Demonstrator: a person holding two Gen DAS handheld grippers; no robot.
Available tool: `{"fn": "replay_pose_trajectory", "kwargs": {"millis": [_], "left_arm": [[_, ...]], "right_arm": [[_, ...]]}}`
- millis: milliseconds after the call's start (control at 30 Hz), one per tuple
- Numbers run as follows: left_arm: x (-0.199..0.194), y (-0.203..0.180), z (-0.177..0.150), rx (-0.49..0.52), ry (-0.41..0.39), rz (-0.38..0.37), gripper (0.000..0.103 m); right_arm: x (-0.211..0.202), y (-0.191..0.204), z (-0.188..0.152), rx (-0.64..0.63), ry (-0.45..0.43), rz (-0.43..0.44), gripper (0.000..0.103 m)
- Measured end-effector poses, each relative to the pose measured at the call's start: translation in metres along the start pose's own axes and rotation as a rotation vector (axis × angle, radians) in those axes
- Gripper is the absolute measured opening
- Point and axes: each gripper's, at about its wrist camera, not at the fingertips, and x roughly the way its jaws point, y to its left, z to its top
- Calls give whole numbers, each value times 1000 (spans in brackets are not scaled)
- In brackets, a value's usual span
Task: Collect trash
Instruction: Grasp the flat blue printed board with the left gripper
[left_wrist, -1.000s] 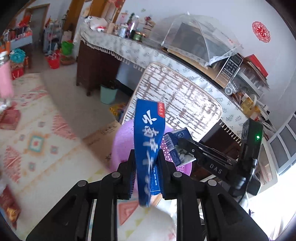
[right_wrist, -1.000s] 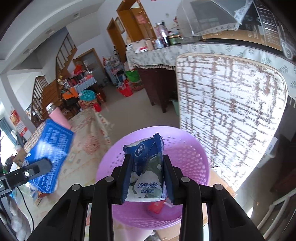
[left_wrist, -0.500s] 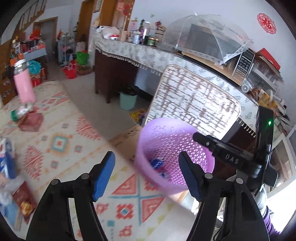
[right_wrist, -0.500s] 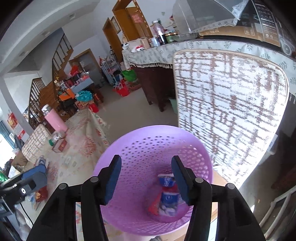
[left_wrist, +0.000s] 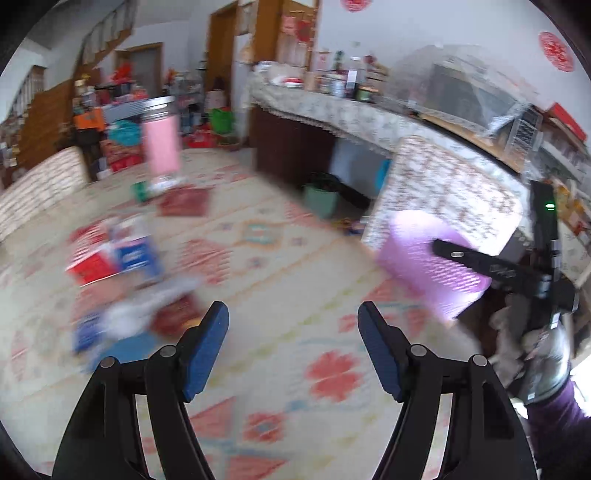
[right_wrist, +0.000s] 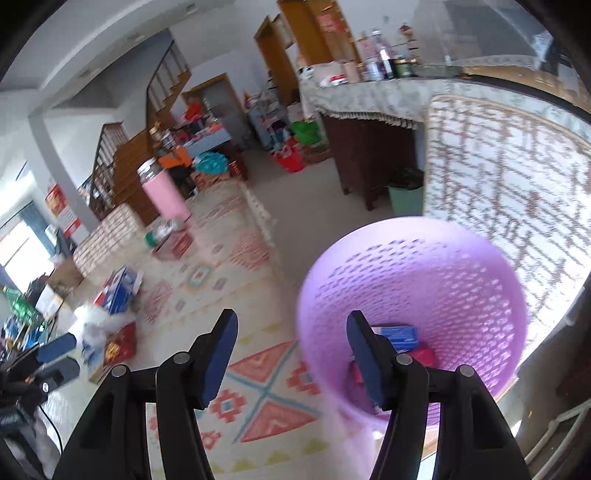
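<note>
A purple perforated basket (right_wrist: 461, 258) stands at the table's right edge, with blue and red wrappers (right_wrist: 400, 338) lying in its bottom. It also shows in the left wrist view (left_wrist: 417, 266). My right gripper (right_wrist: 291, 354) is open and empty, just left of the basket's rim. My left gripper (left_wrist: 293, 343) is open and empty above the patterned tablecloth (left_wrist: 277, 258). A blurred heap of blue, red and white packets (left_wrist: 122, 266) lies ahead to its left. The same heap (right_wrist: 114, 306) shows in the right wrist view.
A pink bottle (left_wrist: 161, 147) with a clear cap stands at the far side of the table, beside a red packet (left_wrist: 184, 201). A woven chair back (right_wrist: 517, 177) rises behind the basket. The right gripper's body (left_wrist: 517, 273) reaches in from the right.
Both grippers opened and let their blue wrappers fall into the basket. Both then swung left, away from the basket and toward the trash heap on the table.
</note>
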Motion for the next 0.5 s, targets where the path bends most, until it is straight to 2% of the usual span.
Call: {"fn": "replay_pose_trajectory", "kwargs": {"millis": [133,233,400,500], "left_arm": [[-5,66,-19,-93,27,83,78],[3,99,-29,-114,60,115,79],[29,138,-37,-155,134,53,79],[38,143,-36,-125,128,58,81]], "right_arm": [[10,22,-8,-25,34,27,68],[15,35,-12,-22,55,56,70],[20,59,-19,-45,73,73,71],[23,72,-23,-66,85,75,73]]}}
